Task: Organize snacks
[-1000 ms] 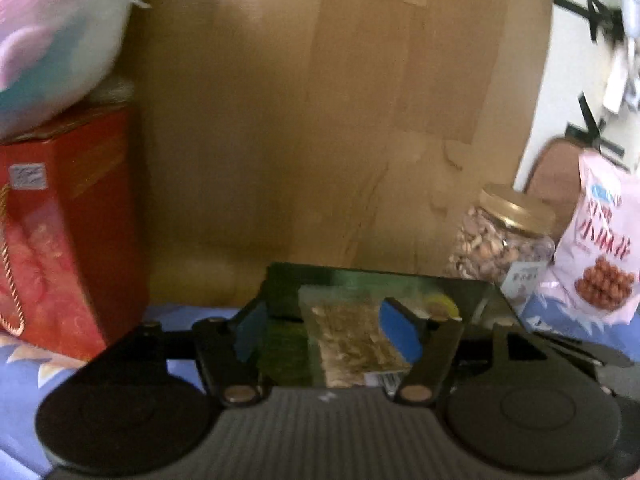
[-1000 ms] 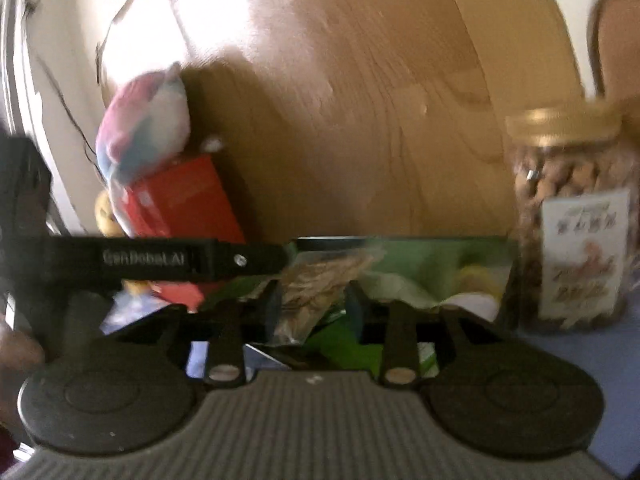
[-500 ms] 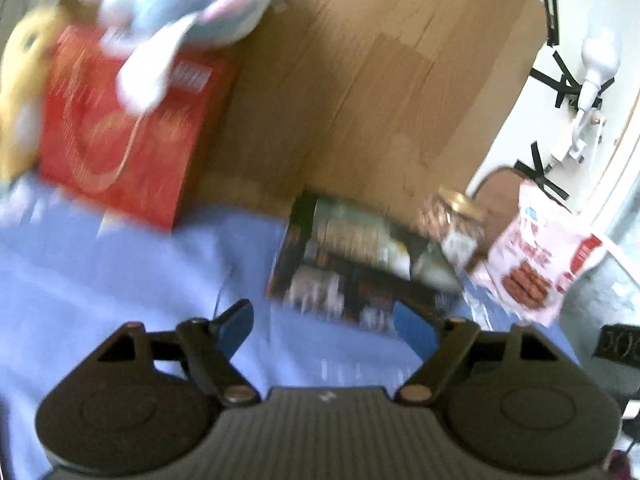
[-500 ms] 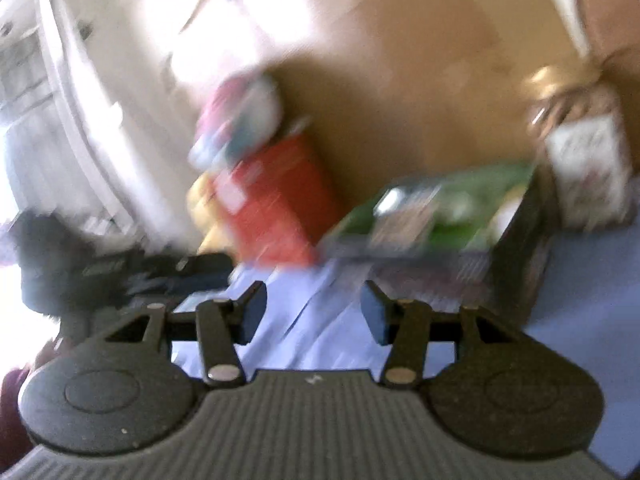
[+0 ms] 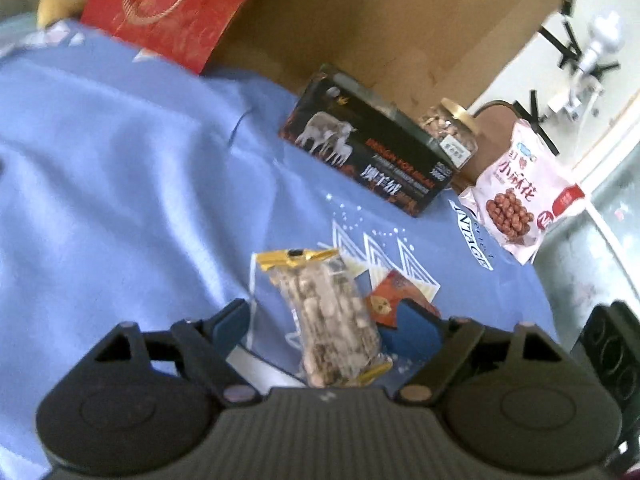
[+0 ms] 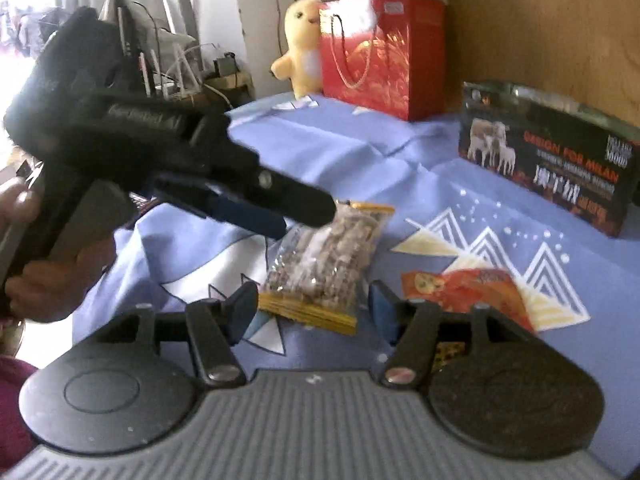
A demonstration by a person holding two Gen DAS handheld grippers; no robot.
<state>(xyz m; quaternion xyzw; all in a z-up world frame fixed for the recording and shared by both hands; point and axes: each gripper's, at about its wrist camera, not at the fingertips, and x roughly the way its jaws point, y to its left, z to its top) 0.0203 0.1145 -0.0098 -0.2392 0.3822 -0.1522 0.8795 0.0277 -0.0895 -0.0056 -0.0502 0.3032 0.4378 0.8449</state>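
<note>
Left gripper (image 5: pixel 325 326) and right gripper (image 6: pixel 313 309) both gaping, angled downward.

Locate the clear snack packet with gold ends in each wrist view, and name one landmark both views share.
Left wrist: the clear snack packet lies low in the middle on the blue cloth, between the open fingers, untouched.
Right wrist: the packet lies at centre, just beyond the fingertips, under the other gripper's tip.
Shared landmark: the black box with white sheep behind it.

blue cloth (image 5: pixel 120 160) showing white triangle print, gold-edged clear snack pack (image 5: pixel 328 320) lying near, red gift bag (image 6: pixel 380 56) standing far left, black box (image 6: pixel 552 164) sitting far right
</note>
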